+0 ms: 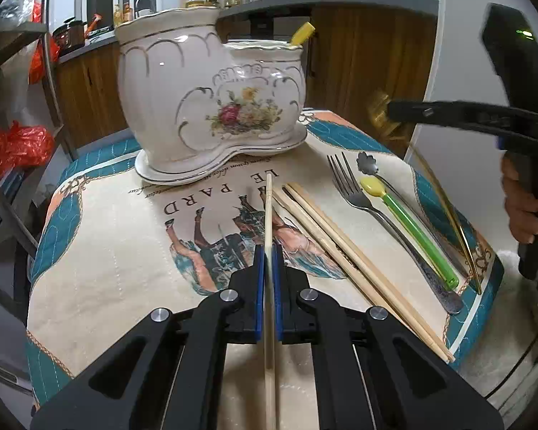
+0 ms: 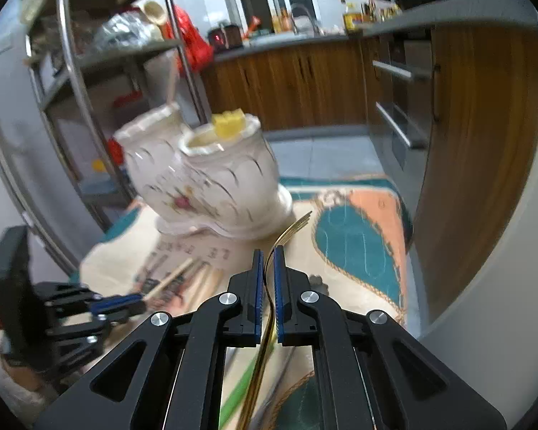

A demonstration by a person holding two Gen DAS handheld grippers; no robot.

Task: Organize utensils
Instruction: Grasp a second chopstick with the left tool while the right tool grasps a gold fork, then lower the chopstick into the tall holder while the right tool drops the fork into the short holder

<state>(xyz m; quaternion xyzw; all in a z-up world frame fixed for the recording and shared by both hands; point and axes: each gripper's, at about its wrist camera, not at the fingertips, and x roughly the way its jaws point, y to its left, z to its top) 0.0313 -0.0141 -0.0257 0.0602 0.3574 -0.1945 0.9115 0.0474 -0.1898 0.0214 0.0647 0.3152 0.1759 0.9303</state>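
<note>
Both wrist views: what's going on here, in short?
A person is sorting utensils with two handheld grippers. The left gripper is shut on a single chopstick; the right gripper is shut on a gold fork. The ceramic holder stands ahead. A pair of chopsticks, a steel fork and a green spoon lie on the mat.

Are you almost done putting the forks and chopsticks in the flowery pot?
Not yet. The flowery holder has only a yellow utensil and one stick poking out. The left gripper pinches a chopstick; the right gripper pinches a gold fork. Still on the cloth: two chopsticks, a silver fork, a green spoon and a flower-tipped spoon.
</note>
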